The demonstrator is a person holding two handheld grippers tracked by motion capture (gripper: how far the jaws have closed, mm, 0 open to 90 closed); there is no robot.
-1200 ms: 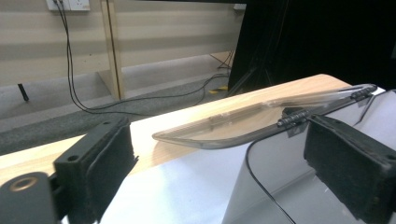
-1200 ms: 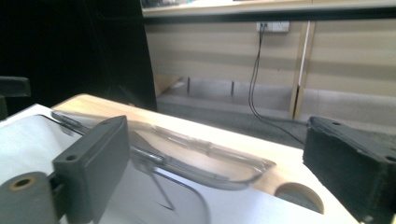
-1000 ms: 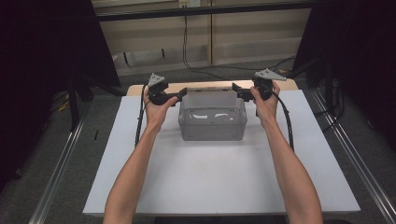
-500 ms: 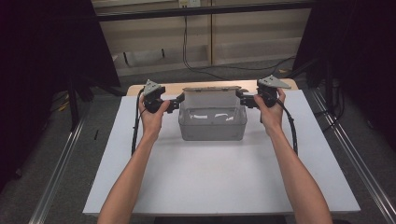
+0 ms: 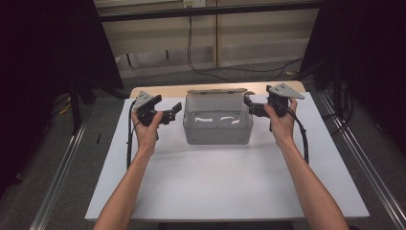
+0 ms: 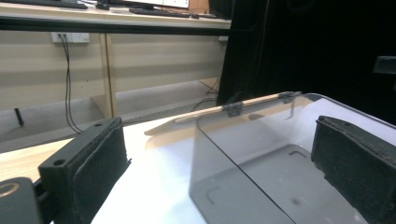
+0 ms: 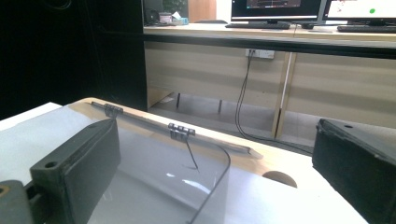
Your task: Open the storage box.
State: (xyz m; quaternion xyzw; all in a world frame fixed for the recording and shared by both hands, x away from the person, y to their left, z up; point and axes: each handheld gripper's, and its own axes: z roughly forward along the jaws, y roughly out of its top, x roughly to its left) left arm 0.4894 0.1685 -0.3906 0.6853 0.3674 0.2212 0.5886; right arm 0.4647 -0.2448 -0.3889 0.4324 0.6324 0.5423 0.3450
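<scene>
A clear plastic box (image 5: 218,124) is seen standing upright toward the far middle of the white worktop (image 5: 225,187). Its walls are transparent with a grey tint, its corners are rounded, and bright glints are caught on its floor. Its lid (image 5: 218,91) is swung open at the far rim and is held there by two small dark hinges (image 6: 232,108), which are also seen from the right gripper view (image 7: 181,131). Nothing can be made out inside the box.

The left tongs (image 5: 173,114) are held in the left hand (image 5: 146,129) just beside the box's left wall; they are spread wide and grasp nothing, a clear gap being left to the wall in the high view. In the left gripper view the box's near corner (image 6: 243,158) is framed between the two padded jaws. The right tongs (image 5: 250,104) are held in the right hand (image 5: 282,122) at the box's right upper rim, likewise released, with the rim's curved corner (image 7: 219,158) lying between the parted jaws; whether a jaw touches the wall cannot be told.

Broad bare worktop is left in front of the box, narrower strips at either side. The far edge lies close behind the lid, where a strip of bare wood (image 5: 158,90) is exposed. Grey floor (image 5: 62,158) is seen beyond both side edges.
</scene>
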